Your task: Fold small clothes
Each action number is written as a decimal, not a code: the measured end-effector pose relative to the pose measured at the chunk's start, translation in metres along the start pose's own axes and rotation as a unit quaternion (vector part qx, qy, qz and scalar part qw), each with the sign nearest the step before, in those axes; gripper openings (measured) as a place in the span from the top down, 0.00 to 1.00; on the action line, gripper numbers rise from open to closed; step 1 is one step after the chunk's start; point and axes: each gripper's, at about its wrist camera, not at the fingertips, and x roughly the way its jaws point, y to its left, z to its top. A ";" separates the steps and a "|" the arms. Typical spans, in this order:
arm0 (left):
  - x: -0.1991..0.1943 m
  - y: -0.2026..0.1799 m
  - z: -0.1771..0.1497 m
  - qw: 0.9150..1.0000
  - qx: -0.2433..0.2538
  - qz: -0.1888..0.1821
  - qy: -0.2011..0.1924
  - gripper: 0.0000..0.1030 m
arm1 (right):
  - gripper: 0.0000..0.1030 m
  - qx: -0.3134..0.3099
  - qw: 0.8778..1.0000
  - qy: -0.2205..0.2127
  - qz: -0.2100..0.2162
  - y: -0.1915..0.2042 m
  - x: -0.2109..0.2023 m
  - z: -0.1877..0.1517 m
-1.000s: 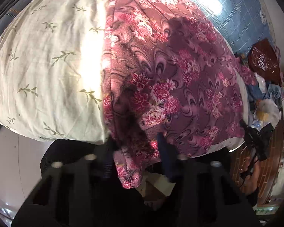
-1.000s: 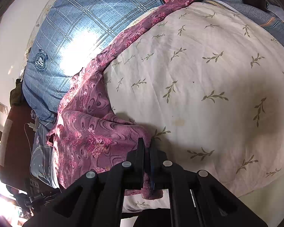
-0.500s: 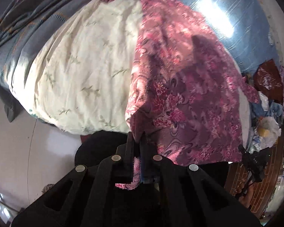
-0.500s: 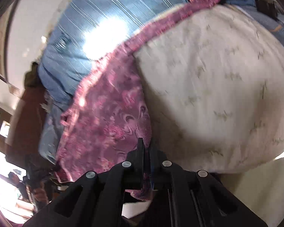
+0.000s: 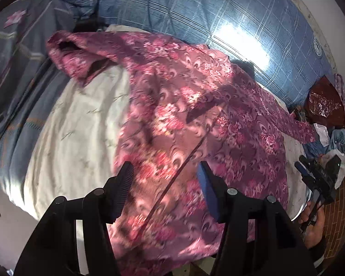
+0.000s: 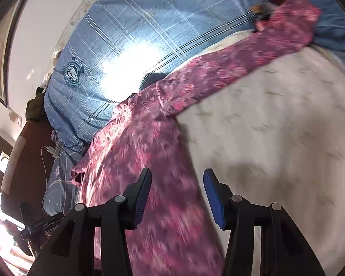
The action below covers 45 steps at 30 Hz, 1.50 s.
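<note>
A pink-and-maroon floral garment [image 5: 186, 119] lies spread over a cream leaf-print cushion [image 5: 80, 124], one sleeve trailing far left and one far right. My left gripper [image 5: 164, 172] hovers above the garment's near part, its jaws opening, and the pads touch no cloth. In the right wrist view the same garment [image 6: 149, 142] runs from the near edge up to a sleeve at the top right. My right gripper [image 6: 177, 181] hangs over the garment's near edge beside the cream cushion [image 6: 276, 138], jaws opening with nothing pinched. The other gripper [image 5: 319, 179] shows at the far right of the left wrist view.
A blue plaid blanket [image 5: 218, 18] lies behind the cushion, with grey-blue bedding [image 5: 16, 69] at the left. A dark red bag [image 5: 324, 103] and piled clothes sit at the far right. A pale floor [image 5: 2, 225] lies below the cushion's edge.
Both grippers were shut on the garment's near edge; now both have let go and stand apart. Both have drawn up and back, so more of the spread garment shows.
</note>
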 end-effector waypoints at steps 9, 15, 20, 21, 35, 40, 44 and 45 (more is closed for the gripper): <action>0.071 -0.060 0.053 0.998 0.052 0.039 -0.010 0.43 | 0.96 -0.074 0.997 -0.007 -0.003 0.027 0.052 0.039; 0.113 -0.055 0.047 0.991 0.074 0.104 -0.025 0.29 | 0.93 -0.074 0.997 0.017 -0.033 -0.003 0.064 0.031; 0.117 -0.058 0.037 0.988 0.113 0.100 -0.033 0.16 | 0.82 0.013 0.993 -0.096 -0.068 -0.057 -0.010 0.077; 0.116 -0.056 0.037 0.989 0.111 0.094 -0.036 0.15 | 0.79 0.034 0.988 -0.122 -0.085 -0.073 -0.025 0.088; 0.120 -0.061 0.030 0.986 0.127 0.084 -0.061 0.00 | 0.55 0.230 0.936 -0.209 -0.162 -0.214 -0.054 0.162; 0.120 -0.061 0.029 0.986 0.131 0.082 -0.068 0.00 | 0.81 0.220 0.935 -0.230 -0.155 -0.204 -0.056 0.154; 0.119 -0.059 0.028 0.986 0.131 0.077 -0.073 0.00 | 0.88 0.154 0.943 -0.246 -0.163 -0.162 -0.065 0.148; 0.119 -0.059 0.027 0.986 0.130 0.077 -0.073 0.00 | 0.88 0.138 0.946 -0.246 -0.162 -0.148 -0.065 0.147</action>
